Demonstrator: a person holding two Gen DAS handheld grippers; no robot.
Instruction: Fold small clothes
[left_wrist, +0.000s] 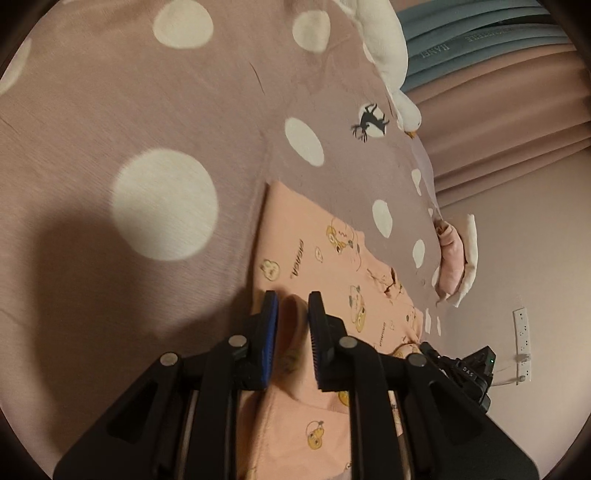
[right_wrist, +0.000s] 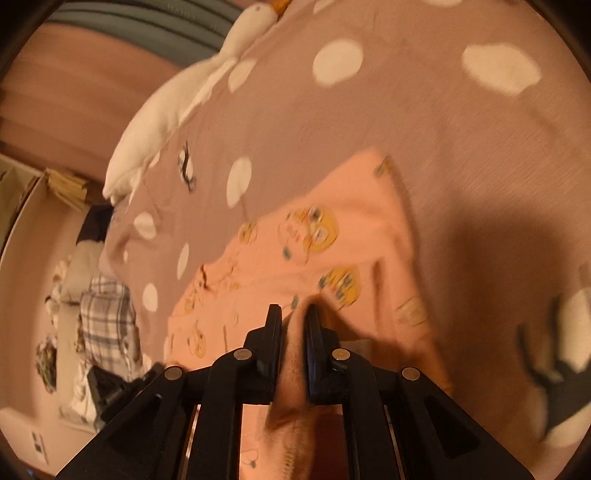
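The peach cartoon-print cotton garment (left_wrist: 325, 251) lies on the mauve white-dotted bedspread (left_wrist: 110, 110) — a white plush goose (left_wrist: 384, 40) at one o'clock. Left gripper (left_wrist: 293, 306) and right gripper (right_wrist: 293, 317) — jaws narrowed, each pinching a garment fold.

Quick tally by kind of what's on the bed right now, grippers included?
Peach printed garment: 1
White goose plush: 1
Folded pink and white cloth pile at the bed edge: 1
Grippers: 2, left gripper and right gripper, each pinching peach fabric
Total: 5
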